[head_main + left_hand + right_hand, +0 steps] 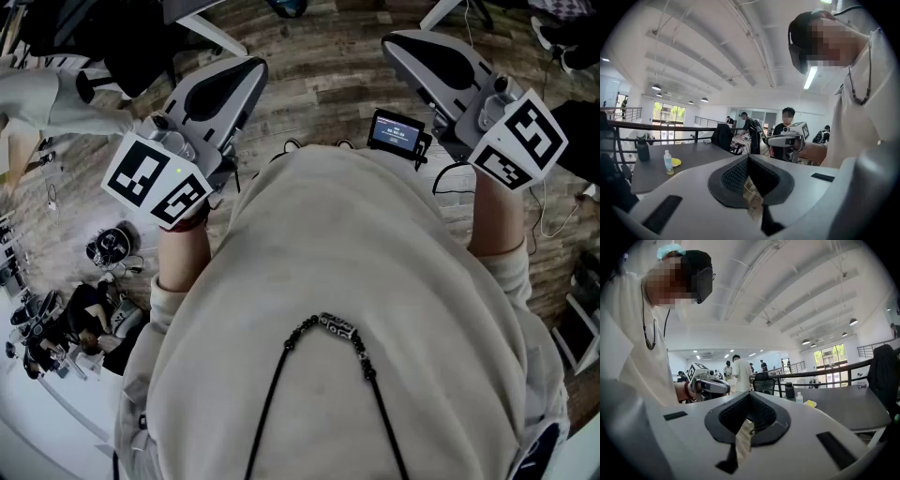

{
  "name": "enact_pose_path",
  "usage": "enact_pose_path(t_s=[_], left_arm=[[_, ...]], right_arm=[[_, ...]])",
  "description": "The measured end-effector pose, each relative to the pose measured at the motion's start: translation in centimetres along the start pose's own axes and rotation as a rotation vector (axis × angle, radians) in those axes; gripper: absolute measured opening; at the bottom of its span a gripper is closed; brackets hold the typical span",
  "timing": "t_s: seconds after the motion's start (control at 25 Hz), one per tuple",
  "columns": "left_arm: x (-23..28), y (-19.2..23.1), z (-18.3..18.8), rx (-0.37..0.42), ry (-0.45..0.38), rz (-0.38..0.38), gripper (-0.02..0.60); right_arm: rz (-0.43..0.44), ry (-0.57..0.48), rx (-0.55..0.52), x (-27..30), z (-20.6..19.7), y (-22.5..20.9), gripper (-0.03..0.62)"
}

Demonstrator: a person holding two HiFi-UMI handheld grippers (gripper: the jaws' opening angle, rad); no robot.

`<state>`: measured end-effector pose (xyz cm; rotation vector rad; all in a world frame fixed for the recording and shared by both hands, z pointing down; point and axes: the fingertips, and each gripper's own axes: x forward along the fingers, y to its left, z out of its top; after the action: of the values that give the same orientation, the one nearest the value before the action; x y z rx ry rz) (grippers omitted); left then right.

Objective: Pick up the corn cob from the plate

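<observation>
Wears a cream fabric sweatshirt, with a black beaded cord necklace hanging down the chest. Holds up, just ahead of the chest, the grey-and-white left gripper and the matching right gripper, each closed fully and gripping nothing. Stands over a wood-plank floor, with a small black screen device near the right gripper. Looks, through both gripper views, across to a dark grey table well apart from the jaws, bearing a small clear plastic bottle and, just beside it, a flat yellow plate. Cannot make out the corn cob at that size.
</observation>
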<state>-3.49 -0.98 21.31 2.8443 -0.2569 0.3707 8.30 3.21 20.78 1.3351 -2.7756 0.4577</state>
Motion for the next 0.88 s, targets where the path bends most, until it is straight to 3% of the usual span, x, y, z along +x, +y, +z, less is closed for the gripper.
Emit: enact_pose_path(t_s=[0.88], left_arm=[[1.1,0.5,-0.3,-0.053,-0.025,-0.004,0.005]], right_arm=[[0.013,0.016,0.096,0.1,-1.0,-0.7,0.015]])
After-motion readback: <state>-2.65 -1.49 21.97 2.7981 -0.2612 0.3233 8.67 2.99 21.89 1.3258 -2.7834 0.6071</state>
